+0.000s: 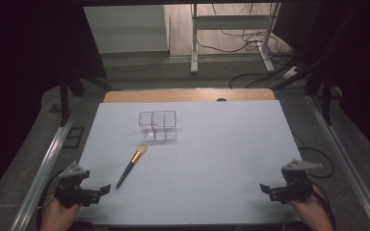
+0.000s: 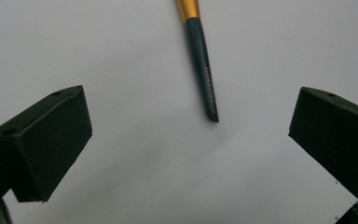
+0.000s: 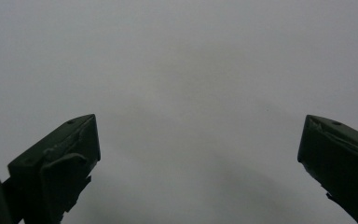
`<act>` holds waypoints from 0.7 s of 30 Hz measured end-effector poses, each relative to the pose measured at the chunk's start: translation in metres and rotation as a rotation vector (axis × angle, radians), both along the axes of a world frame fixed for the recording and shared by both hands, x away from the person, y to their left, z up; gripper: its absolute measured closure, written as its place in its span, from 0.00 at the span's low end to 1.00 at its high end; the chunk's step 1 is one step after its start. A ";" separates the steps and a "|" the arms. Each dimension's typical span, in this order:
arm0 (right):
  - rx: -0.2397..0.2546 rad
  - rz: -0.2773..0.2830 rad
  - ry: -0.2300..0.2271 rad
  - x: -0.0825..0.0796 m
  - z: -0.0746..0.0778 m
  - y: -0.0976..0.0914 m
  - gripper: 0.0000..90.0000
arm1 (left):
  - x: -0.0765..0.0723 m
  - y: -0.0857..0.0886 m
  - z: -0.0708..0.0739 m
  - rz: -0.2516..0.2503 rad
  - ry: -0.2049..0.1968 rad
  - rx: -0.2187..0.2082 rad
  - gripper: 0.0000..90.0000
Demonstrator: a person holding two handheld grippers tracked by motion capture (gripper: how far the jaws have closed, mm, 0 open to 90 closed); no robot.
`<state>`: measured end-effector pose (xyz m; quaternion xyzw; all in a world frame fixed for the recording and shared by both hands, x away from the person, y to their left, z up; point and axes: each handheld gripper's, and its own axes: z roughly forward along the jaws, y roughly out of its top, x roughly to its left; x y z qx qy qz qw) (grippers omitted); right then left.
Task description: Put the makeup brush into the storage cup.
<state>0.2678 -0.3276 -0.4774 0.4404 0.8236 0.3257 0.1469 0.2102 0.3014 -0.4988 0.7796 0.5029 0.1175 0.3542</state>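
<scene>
- Lying flat on the white table point(image 1: 212, 159), the brush point(image 1: 131, 166) sits left of the middle, its pale bristles toward the far side and its dark handle slanting back toward the near left corner.
- A gold band joins the bristles to the handle.
- The left claw point(image 1: 105, 188) hovers at the near left corner of the table, held in the person's left hand point(image 1: 58, 214), just beside the tip of the brush handle but not touching it.
- In the left gripper view the brush handle point(image 2: 204, 74) comes down from the top edge and ends between the two black jaws, well clear of both; the jaws stand wide apart with nothing in them.
- The right claw point(image 1: 265, 188) hovers at the near right corner, held in the right hand point(image 1: 313, 211), well apart from the brush.
- In the right gripper view its jaws are spread wide over bare white table point(image 3: 191, 93), holding nothing.
- A clear box point(image 1: 158, 126) with inner dividers stands upright farther back on the table, near the bristle end of the brush but apart from it.
</scene>
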 end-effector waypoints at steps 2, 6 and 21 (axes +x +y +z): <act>0.001 0.004 0.000 0.000 0.000 0.000 0.00 | 0.000 0.000 0.000 -0.002 -0.006 0.007 0.00; -0.006 0.007 0.002 0.000 0.000 0.002 0.00 | -0.001 0.002 0.000 -0.004 -0.028 0.029 0.00; -0.004 0.013 0.009 0.000 -0.001 0.003 0.00 | 0.000 0.005 -0.002 -0.002 0.005 -0.009 0.00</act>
